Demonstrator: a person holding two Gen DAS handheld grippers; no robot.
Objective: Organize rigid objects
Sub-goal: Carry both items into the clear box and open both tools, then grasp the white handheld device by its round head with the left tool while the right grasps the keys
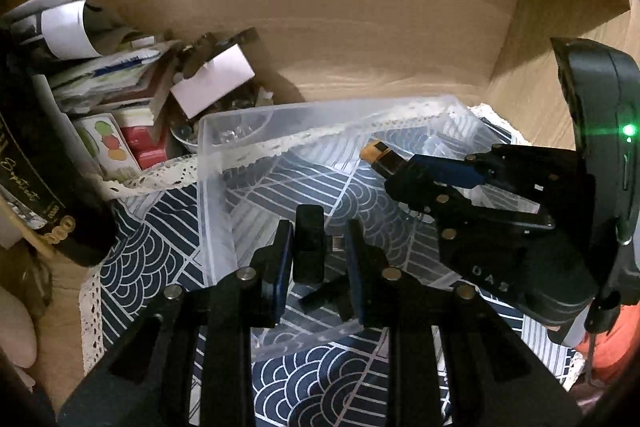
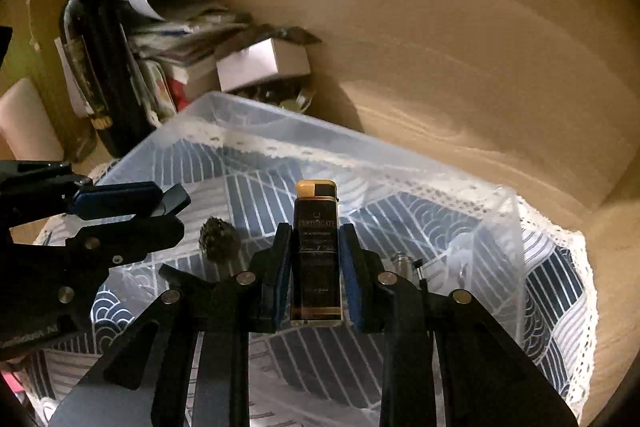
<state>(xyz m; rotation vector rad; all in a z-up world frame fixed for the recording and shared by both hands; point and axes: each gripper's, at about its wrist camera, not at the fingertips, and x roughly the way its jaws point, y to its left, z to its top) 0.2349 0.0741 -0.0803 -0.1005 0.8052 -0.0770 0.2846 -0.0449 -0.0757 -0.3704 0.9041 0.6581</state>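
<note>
A clear plastic bin [image 1: 224, 163] sits on a blue patterned cloth; it also shows in the right wrist view [image 2: 508, 251]. My left gripper [image 1: 316, 251] is over the bin, with a small black block [image 1: 309, 247] against its left pad and a gap to the right pad. My right gripper [image 2: 315, 259] is shut on a black and gold lighter [image 2: 315, 247], held upright above the bin. In the left wrist view the right gripper [image 1: 424, 167] holds the lighter [image 1: 380, 155] over the bin's far right. A pine cone [image 2: 218, 239] and a small metal part [image 2: 402, 263] lie in the bin.
A dark wine bottle [image 2: 100, 59] stands at the left, next to a pile of papers, a white box [image 2: 260, 63] and small cartons [image 1: 136, 139]. The wooden back wall [image 1: 360, 39] rises close behind the bin. The cloth's lace edge [image 2: 560, 251] runs at the right.
</note>
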